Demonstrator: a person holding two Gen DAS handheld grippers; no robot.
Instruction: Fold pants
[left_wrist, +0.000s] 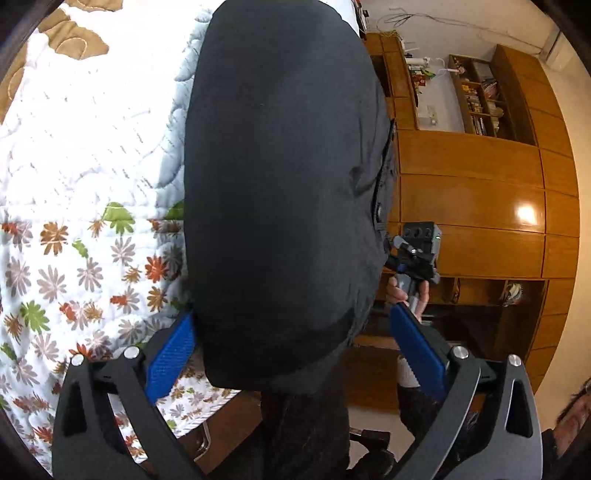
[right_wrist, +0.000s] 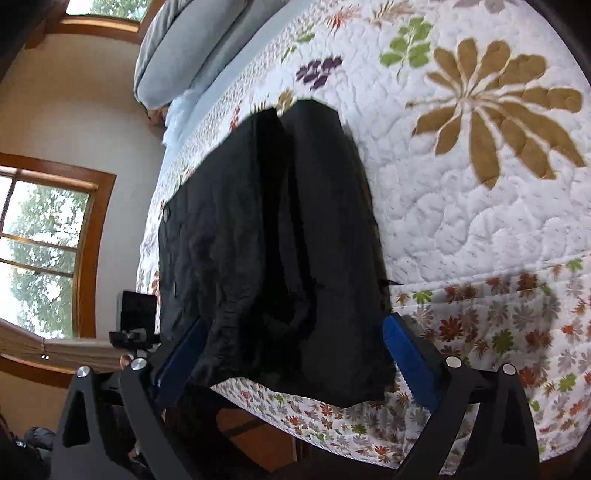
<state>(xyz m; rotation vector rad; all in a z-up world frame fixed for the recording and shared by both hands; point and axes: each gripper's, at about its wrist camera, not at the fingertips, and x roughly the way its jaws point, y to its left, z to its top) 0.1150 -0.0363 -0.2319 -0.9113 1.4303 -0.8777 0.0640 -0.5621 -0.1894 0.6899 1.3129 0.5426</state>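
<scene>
Dark pants (right_wrist: 273, 240) lie on the bed (right_wrist: 480, 229), one end draped over its near edge, likely so both ends can be lifted for a fold. Left claw (left_wrist: 291, 354) released, pads straddling the fabric. Right claw (right_wrist: 295, 354) also released around the hanging end (neither is pinching yet).

One pair of black pants (right_wrist: 273, 236) lies on one bed, which is covered by one floral quilt (right_wrist: 480, 229). Two hand-held grippers are in view: the left hand-held gripper (left_wrist: 291, 354) and the right hand-held gripper (right_wrist: 291, 358), each with two blue fingers. One grey pillow (right_wrist: 184, 48) lies at the bed's far end. Two windows (right_wrist: 40, 251) show.
</scene>
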